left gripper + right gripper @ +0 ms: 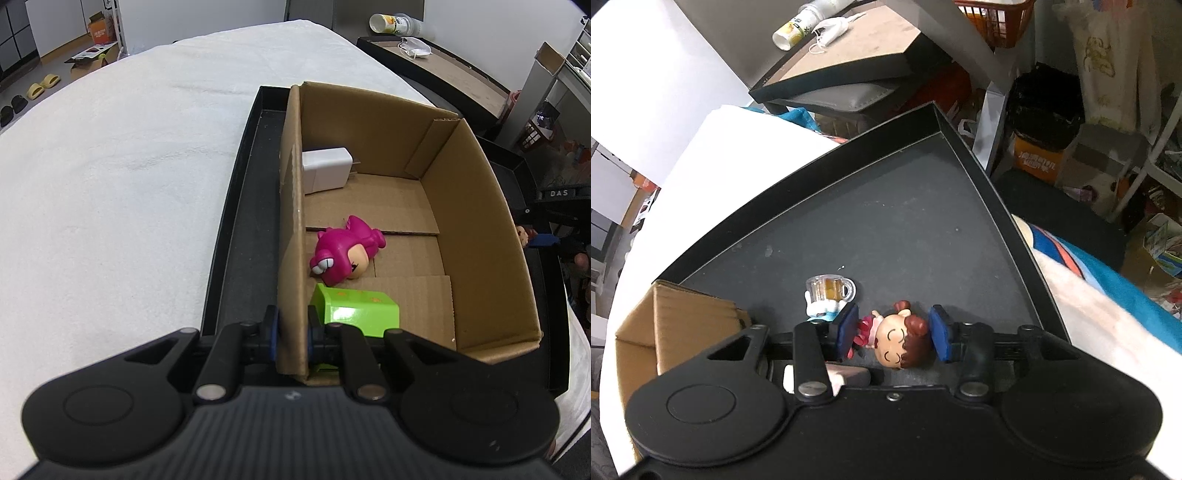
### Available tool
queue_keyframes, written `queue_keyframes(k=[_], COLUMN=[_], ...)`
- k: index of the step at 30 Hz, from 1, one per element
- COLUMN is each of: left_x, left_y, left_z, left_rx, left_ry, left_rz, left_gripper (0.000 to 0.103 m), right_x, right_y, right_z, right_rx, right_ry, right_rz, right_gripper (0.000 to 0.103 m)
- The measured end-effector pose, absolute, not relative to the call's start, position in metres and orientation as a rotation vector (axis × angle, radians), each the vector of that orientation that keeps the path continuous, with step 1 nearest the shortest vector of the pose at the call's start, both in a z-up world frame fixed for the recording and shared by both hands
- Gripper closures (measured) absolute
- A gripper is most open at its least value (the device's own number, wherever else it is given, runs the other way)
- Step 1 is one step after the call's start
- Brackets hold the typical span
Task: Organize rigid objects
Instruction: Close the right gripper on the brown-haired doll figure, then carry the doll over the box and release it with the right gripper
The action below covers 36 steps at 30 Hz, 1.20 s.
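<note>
My left gripper (293,326) is shut on the near left wall of an open cardboard box (480,221), one blue pad on each side of the wall. Inside the box lie a white charger (327,168), a pink figurine (343,254) and a green plastic toy (354,310). In the right wrist view, a small doll figurine (894,341) with brown hair lies on its side on the black tray (886,221). My right gripper (895,332) is shut on it, pads against skirt and hair. A miniature beer mug (831,288) held by a white toy hand stands just left of it.
The box stands in the black tray (240,221), which rests on a white cloth surface (110,184). A corner of the cardboard box (676,325) shows left of my right gripper. A blue and white blanket (1108,295) lies right of the tray, with cluttered shelves and a chair beyond.
</note>
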State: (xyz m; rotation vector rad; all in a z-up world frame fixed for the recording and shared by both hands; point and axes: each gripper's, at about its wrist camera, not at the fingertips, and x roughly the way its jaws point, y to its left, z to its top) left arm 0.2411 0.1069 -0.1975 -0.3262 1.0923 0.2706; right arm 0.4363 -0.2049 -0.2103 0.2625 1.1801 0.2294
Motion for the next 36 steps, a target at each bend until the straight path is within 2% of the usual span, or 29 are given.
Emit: queue_keyframes(k=[19,36], left_x=[0.240,0.238], left_y=[0.107,0.110], left_z=[-0.198,-0.199], left_rx=[-0.332,-0.354], left_ry=[1.087,1.077], left_rz=[0.271,0.255], left_gripper=[0.090,0.090], right_x=[0.417,0.389], right_y=[-0.180,-0.101], right_z=[-0.148,-0.115], right_rx=[0.195,0.032], right_ry=[1.063,0.970], right_rz=[0.314,0.475], right_gripper=[0.061,0.061])
